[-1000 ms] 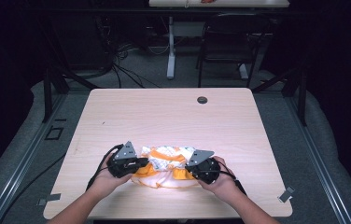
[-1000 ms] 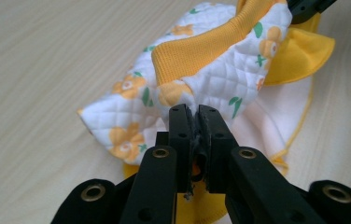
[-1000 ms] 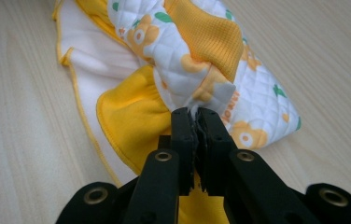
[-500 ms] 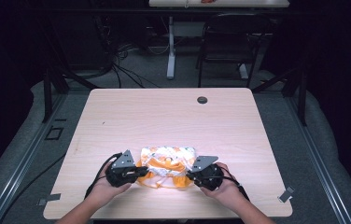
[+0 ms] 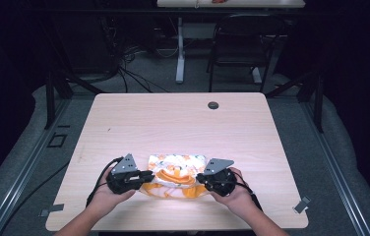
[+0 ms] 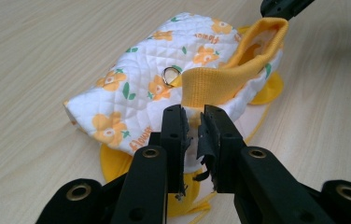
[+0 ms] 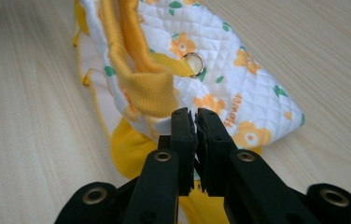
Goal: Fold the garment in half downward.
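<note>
Folding's partly done: quilted white garment with orange flowers (image 5: pixel 175 173) sits bundled on your wooden table (image 5: pixel 173 123). Left gripper (image 6: pixel 193 122) fingers have just been easing apart, cloth between them; right gripper (image 7: pixel 195 122) pinches its hem. Flattening's left.

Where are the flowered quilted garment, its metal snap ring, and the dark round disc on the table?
flowered quilted garment (image 6: pixel 131 88), left gripper view, white quilted top.
metal snap ring (image 7: pixel 193 63), right gripper view, ring's rim.
dark round disc (image 5: pixel 213 105), high view, its centre.
</note>
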Available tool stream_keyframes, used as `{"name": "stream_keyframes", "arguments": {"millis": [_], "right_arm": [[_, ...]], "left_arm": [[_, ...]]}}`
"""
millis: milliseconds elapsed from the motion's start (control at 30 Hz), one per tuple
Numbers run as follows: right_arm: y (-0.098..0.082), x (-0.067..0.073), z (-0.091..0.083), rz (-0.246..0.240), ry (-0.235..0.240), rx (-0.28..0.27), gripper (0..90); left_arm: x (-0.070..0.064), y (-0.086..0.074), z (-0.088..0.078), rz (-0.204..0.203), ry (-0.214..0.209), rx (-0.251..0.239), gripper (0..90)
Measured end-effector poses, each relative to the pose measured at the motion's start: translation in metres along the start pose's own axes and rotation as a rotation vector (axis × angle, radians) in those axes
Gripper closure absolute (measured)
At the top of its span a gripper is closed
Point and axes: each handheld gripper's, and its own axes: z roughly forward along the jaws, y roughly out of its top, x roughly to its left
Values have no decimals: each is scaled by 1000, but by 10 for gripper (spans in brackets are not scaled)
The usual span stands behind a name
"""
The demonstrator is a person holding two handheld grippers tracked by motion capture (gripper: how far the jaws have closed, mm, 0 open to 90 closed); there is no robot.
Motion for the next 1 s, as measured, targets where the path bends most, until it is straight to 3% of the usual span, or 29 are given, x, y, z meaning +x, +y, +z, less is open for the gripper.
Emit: {"name": "stream_keyframes", "arguments": {"millis": [200,367,567,1000], "right_arm": [[1,6,4,-27,19,15,854],[-3,12,4,-42,28,30,856],[-7,19,3,-81,28,45,857],[-18,16,1,-37,33,42,855]], "left_arm": [[4,1,2,-25,5,-19,774],[1,0,8,-21,-6,-1,772],[-7,-12,13,-18,-26,30,775],[-7,-27,11,-42,-25,29,776]]}}
